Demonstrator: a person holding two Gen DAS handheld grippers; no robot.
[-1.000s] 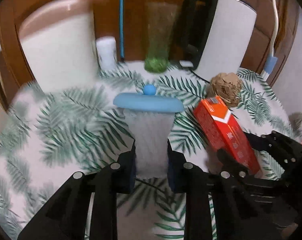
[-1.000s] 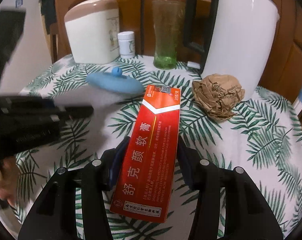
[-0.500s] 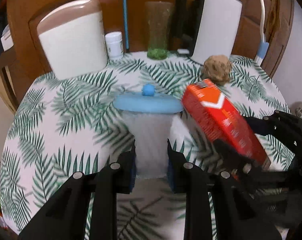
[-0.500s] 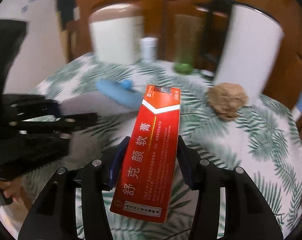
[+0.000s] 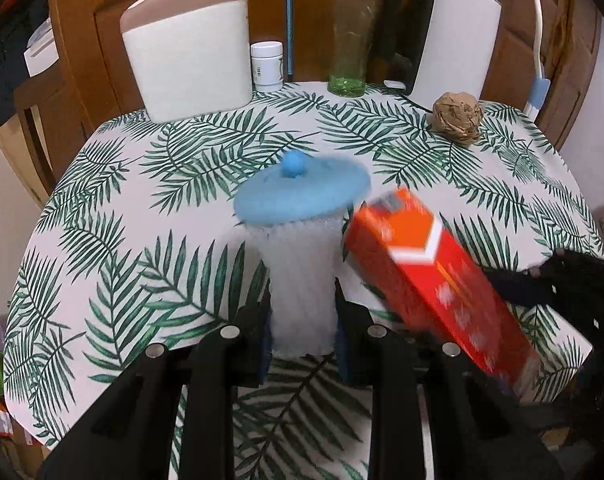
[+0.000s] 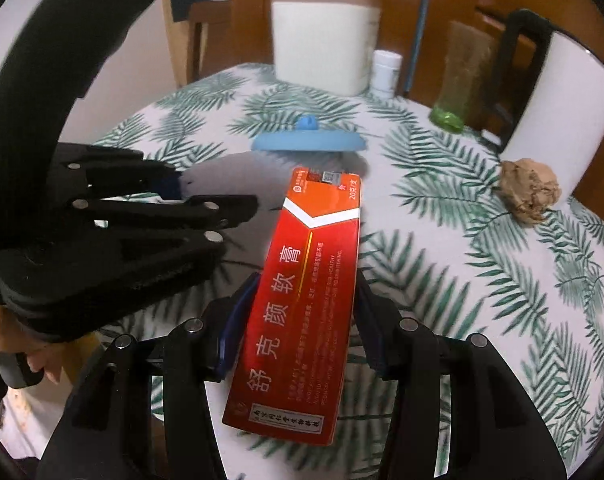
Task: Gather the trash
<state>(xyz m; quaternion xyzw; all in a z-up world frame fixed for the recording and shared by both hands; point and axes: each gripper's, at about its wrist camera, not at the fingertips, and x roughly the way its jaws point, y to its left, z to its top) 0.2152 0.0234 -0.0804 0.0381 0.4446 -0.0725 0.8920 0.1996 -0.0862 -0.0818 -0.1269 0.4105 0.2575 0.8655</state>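
Note:
My left gripper [image 5: 302, 336] is shut on a clear ribbed plastic cup [image 5: 300, 280] with a blue lid [image 5: 302, 192], held above the table. My right gripper [image 6: 298, 332] is shut on a long red carton [image 6: 302, 292] with white Chinese lettering, held in the air close to the right of the cup; the carton also shows in the left wrist view [image 5: 434, 280]. A crumpled brown paper ball [image 5: 458, 118] lies on the table at the back right, near the white kettle; it also shows in the right wrist view [image 6: 530, 190].
A round table with a palm-leaf cloth [image 5: 142, 184] carries a white and brown canister [image 5: 190, 44], a small white pill bottle [image 5: 267, 66], a green glass [image 5: 348, 44] and a white kettle [image 5: 450, 36] along its back edge. Wooden chairs stand behind.
Both grippers have pulled back and up from the table with their loads. The red carton has swung left, closer to the cup. The paper ball has not moved.

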